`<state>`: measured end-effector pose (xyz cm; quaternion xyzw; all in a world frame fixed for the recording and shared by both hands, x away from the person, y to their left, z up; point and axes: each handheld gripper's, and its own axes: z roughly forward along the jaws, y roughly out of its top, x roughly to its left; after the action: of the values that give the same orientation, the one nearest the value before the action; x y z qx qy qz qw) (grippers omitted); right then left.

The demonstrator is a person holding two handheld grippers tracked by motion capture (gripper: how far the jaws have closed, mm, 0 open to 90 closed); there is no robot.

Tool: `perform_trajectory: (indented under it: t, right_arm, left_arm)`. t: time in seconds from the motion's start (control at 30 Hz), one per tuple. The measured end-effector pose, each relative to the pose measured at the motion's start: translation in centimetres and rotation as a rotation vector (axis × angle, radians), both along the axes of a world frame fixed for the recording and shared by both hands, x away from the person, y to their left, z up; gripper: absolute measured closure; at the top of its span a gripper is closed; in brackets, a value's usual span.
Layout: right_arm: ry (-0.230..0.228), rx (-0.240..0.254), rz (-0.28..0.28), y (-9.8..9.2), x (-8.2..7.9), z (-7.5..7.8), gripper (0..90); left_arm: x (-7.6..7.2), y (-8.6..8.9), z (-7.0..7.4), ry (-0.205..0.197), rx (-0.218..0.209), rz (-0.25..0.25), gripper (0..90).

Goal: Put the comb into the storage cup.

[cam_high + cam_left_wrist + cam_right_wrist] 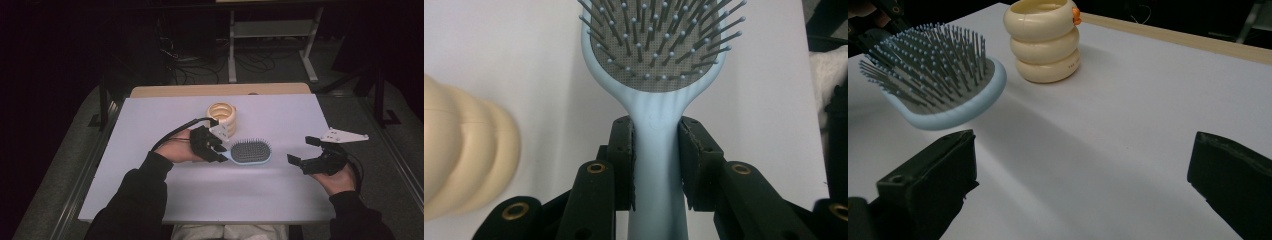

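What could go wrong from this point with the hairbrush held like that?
The left gripper clamps only the hairbrush handle, so the heavy bristled head could pivot or slip downward. The cream ringed cup stands close beside the left hand; a swing might knock it. The right gripper waits open.

Brush (251, 151) just before the cup (223, 119) on the table (280, 200), left gripper (220, 148) at its handle, right gripper (301, 150) well right of it.
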<state>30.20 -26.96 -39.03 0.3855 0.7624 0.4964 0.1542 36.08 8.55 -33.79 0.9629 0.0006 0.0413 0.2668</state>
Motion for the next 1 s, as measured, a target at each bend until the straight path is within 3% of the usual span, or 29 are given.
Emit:
perform_trajectory:
  t: [0.23, 0.43, 0.73, 1.0]
  right_arm:
    - [-0.012, -0.015, 0.022, 0.2, 0.1, 0.4, 0.0]
    - [-0.016, 0.003, 0.048, 0.3, 0.3, 1.4, 0.0]
    - [-0.027, 0.007, 0.143, 3.1, 1.0, 3.0, 0.0]
    - [-0.039, 0.004, 0.183, 4.9, 2.0, 4.4, 0.0]
  left_arm:
    - [0.2, 0.6, 0.8, -0.025, -0.021, 0.031, 69.9]
    - [0.4, 1.6, 1.8, -0.059, -0.040, 0.067, 69.9]
    - [0.3, 3.1, 3.4, -0.104, -0.069, 0.106, 69.9]
    - [0.3, 4.1, 4.3, -0.130, -0.088, 0.134, 69.9]
